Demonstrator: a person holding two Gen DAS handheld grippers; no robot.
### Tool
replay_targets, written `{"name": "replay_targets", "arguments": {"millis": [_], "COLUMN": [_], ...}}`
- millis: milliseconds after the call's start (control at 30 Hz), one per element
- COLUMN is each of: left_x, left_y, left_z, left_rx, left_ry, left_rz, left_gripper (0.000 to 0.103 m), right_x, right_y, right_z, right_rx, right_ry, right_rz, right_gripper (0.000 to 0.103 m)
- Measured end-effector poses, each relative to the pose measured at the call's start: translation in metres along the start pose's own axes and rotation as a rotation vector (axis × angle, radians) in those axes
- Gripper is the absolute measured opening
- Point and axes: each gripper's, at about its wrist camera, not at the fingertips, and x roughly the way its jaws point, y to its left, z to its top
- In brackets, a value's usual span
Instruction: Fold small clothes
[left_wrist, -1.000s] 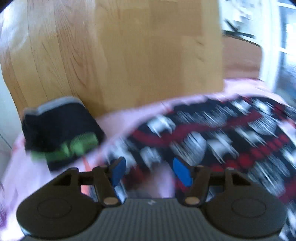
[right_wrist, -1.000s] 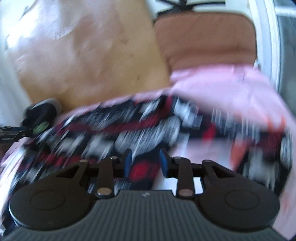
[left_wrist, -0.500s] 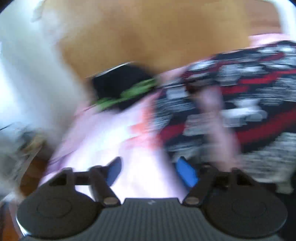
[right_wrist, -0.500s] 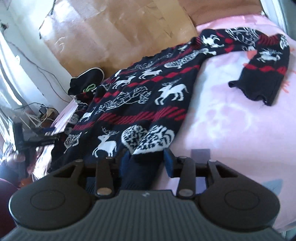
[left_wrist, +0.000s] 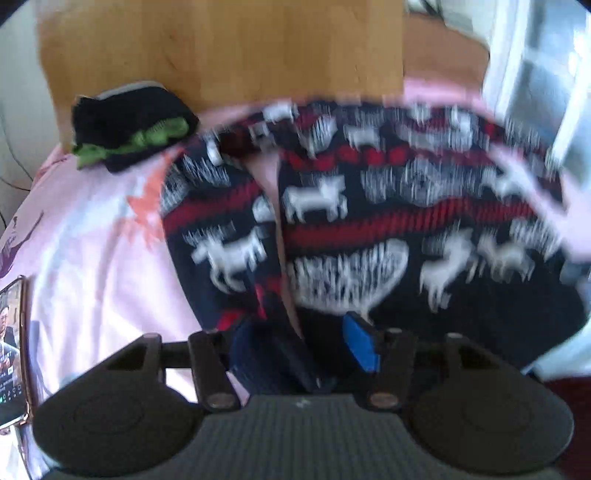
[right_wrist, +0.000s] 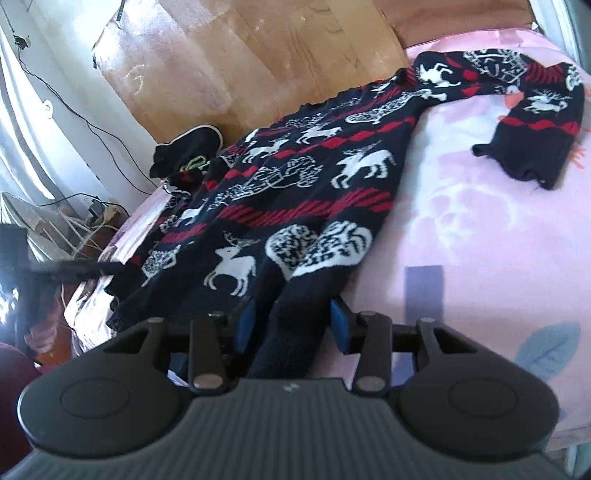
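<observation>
A dark navy knitted sweater with white reindeer and red stripes (right_wrist: 314, 184) lies spread out on a pale pink printed bedsheet (right_wrist: 461, 229), its body running from the near hem toward a light wooden headboard (right_wrist: 258, 62) at the back. 1 sleeve (right_wrist: 532, 122) extends toward the right side of the right wrist view and bends back, its dark cuff resting on the sheet well apart from the body. The right gripper (right_wrist: 291, 326) sits at the near hem: a bunched fold of the plain navy ribbing passes between its 2 blue pads, which stand apart on either side of the cloth with a visible gap on each side, so the knit is between them but not pinched. Its jaws have been opening during the last moments. The left wrist view is motion-blurred. The left gripper (left_wrist: 306, 343) is at the sweater's other lower edge, where a second sleeve (left_wrist: 221, 236) lies beside the body with a strip of pink sheet between them; dark fabric sits between its blue pads, but the blur leaves it unclear whether they press on it. Its jaws have just been opening. A small folded black garment with green markings (left_wrist: 129, 125) rests against the headboard, just beyond the sweater. A phone with a lit screen (left_wrist: 13, 350) lies on the sheet at the left edge.
</observation>
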Motion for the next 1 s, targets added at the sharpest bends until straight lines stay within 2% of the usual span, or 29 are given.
{"name": "replay_targets", "arguments": {"millis": [33, 100, 133, 167, 200, 333, 400, 467, 567, 600, 633, 700, 767, 867, 1000], "left_x": [0.004, 0.002, 0.001, -0.001, -0.004, -0.011, -0.008, -0.004, -0.004, -0.005, -0.008, -0.017, -0.027, -0.039, -0.042], "left_y": [-0.004, -0.011, -0.013, -0.015, -0.016, -0.015, -0.02, -0.026, -0.015, -0.01, -0.006, 0.003, 0.017, 0.041, 0.068], "left_z": [-0.003, -0.004, -0.005, -0.004, -0.003, -0.001, -0.004, -0.007, -0.005, -0.005, -0.004, -0.003, -0.001, 0.001, -0.003], "left_rx": [0.016, 0.022, 0.024, 0.024, 0.017, 0.027, 0.045, 0.087, 0.052, 0.043, 0.043, 0.041, 0.016, -0.073, -0.191], "left_ry": [0.004, 0.001, -0.002, -0.008, -0.004, -0.004, 0.015, 0.02, 0.036, 0.04, 0.035, 0.006, -0.027, -0.081, -0.13], "left_rz": [0.017, 0.012, 0.008, -0.009, -0.024, -0.065, -0.104, -0.078, -0.092, -0.092, -0.078, -0.049, -0.024, -0.005, 0.032], "left_gripper": [0.063, 0.062, 0.047, 0.034, 0.014, 0.01, 0.01, 0.012, 0.019, 0.024, 0.035, 0.044, 0.046, 0.051, 0.054], "right_x": [0.002, 0.006, 0.008, 0.007, 0.002, -0.049, -0.073, -0.076, -0.054, -0.045, -0.046, -0.055, -0.065, -0.068, -0.044], "right_y": [0.002, 0.005, 0.007, 0.006, 0.003, -0.004, -0.014, -0.022, -0.045, -0.05, -0.049, -0.05, -0.044, -0.025, 0.007], "right_z": [0.0, 0.0, 0.0, 0.001, 0.004, 0.024, 0.03, 0.027, 0.014, 0.011, 0.011, 0.019, 0.03, 0.048, 0.065], "right_rx": [-0.005, -0.03, -0.048, -0.051, -0.037, -0.077, -0.078, -0.096, -0.025, -0.02, -0.033, -0.036, -0.063, -0.158, -0.279], "right_ry": [-0.003, -0.003, 0.003, 0.007, -0.001, -0.085, -0.098, -0.068, 0.032, 0.059, 0.041, 0.006, -0.046, -0.1, -0.09], "right_rz": [0.002, -0.022, -0.051, -0.062, -0.058, -0.128, -0.169, -0.231, -0.263, -0.269, -0.259, -0.24, -0.226, -0.236, -0.148], "right_gripper": [0.045, 0.02, 0.01, 0.01, 0.01, 0.01, 0.009, 0.006, 0.008, 0.008, 0.011, 0.018, 0.029, 0.029, 0.029]}}
